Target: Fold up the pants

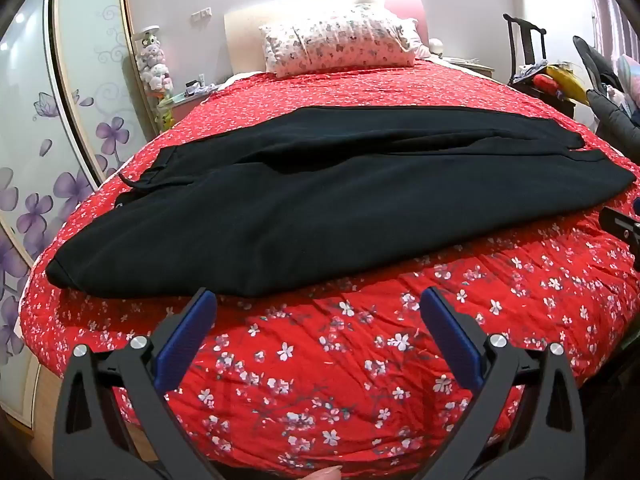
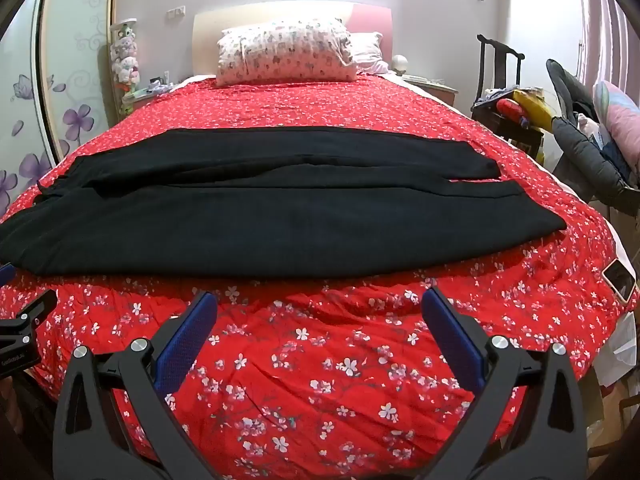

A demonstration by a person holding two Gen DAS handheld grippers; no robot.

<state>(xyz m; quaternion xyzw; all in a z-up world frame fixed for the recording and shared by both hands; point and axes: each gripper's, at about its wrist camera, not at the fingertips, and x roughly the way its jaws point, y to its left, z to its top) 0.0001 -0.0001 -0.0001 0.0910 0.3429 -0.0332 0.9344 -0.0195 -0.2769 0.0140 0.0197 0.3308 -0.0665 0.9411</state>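
Black pants (image 1: 304,200) lie spread crosswise on a bed with a red flowered cover (image 1: 340,380), waistband at the left, leg ends at the right. The two legs lie side by side, the near one partly over the far one. In the right wrist view the pants (image 2: 280,216) stretch from edge to edge. My left gripper (image 1: 318,300) hovers open just short of the pants' near edge, nothing between its blue pads. My right gripper (image 2: 318,300) is open too, a little back from the near hem over bare cover (image 2: 340,360).
A flowered pillow (image 2: 286,50) rests at the headboard. A phone (image 2: 619,280) lies at the bed's right edge. A dark chair with clutter (image 2: 516,116) and a grey padded jacket (image 2: 592,160) stand to the right. A wardrobe with purple flowers (image 1: 48,160) is left.
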